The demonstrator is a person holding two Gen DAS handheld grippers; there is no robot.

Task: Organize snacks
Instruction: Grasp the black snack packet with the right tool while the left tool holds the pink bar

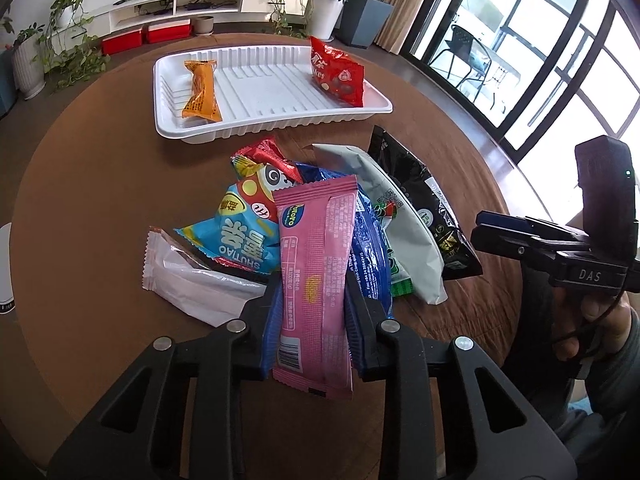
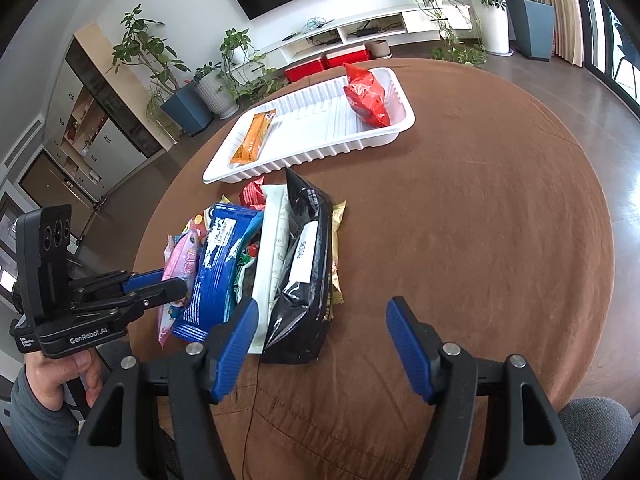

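Note:
A pink snack packet (image 1: 316, 264) lies on top of the snack pile, and my left gripper (image 1: 312, 300) is shut on its near half, blue pads pressing both long edges. In the right wrist view the left gripper (image 2: 176, 284) comes in from the left onto that pink packet (image 2: 180, 264). My right gripper (image 2: 322, 304) stands open just in front of the pile, holding nothing, its left pad beside the black packet (image 2: 308, 280). Behind the pile, a white ribbed tray (image 1: 372, 110) holds an orange packet (image 1: 202, 88) at its left and a red packet (image 1: 338, 72) at its right.
The pile on the round brown table (image 2: 480, 240) also holds a dark blue packet (image 1: 372, 248), a light blue one (image 1: 240, 236), a white one (image 1: 192, 280) and a grey-white one (image 1: 404, 232). A person's hand (image 1: 600, 320) holds the right gripper. Plants and a low cabinet stand beyond the table.

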